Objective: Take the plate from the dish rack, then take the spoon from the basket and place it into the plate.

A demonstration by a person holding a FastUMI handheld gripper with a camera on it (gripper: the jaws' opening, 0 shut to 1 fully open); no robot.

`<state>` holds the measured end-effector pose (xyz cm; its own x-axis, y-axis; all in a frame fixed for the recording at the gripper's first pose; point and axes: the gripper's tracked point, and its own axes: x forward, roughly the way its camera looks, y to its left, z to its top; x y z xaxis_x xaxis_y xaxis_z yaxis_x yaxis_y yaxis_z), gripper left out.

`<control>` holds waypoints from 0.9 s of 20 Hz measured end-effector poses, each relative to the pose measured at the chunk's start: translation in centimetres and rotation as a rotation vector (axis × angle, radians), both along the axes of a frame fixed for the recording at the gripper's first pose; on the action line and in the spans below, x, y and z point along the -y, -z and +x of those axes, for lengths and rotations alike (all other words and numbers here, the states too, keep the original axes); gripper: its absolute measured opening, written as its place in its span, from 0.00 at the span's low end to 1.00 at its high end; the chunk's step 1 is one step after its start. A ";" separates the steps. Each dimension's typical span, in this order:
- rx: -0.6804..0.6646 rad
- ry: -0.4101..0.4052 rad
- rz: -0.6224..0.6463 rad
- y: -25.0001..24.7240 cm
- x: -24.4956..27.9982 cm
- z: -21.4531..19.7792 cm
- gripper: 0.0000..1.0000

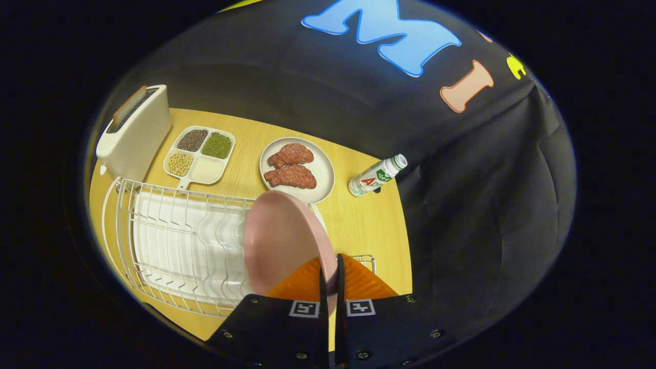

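Beyond jaws [331, 279] clamped on pink plate [279, 241]: steak plate [297, 170], bottle [376, 176].

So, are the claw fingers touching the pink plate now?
Touching. In the gripper view the claw is closed on the rim of the pink plate, with one orange finger on each face and no gap, above the dish rack.

A cream plastic toaster [134, 134] stands on the yellow wooden table [359, 225]. Beside it lies a four-compartment white tray of beans and grains [200, 155], then a white round dish with two meat patties [297, 170], then a tilted white bottle [376, 176].
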<state>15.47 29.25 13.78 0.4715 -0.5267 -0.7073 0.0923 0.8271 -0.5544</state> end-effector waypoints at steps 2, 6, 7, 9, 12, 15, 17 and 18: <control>0.005 -0.008 0.000 -0.4 0.0 0.2 0.05; 0.023 -0.012 0.058 -1.7 0.6 -0.9 0.05; 0.034 -0.014 0.084 -2.2 0.7 -1.3 0.05; 0.058 -0.012 0.151 -3.3 1.0 -2.7 0.05; 0.096 -0.016 0.272 -4.9 2.2 -5.2 0.05; 0.124 -0.030 0.375 -5.8 4.0 -8.1 0.05; 0.148 -0.022 0.430 -6.3 5.5 -9.9 0.05; 0.152 -0.017 0.456 -6.4 6.2 -10.9 0.05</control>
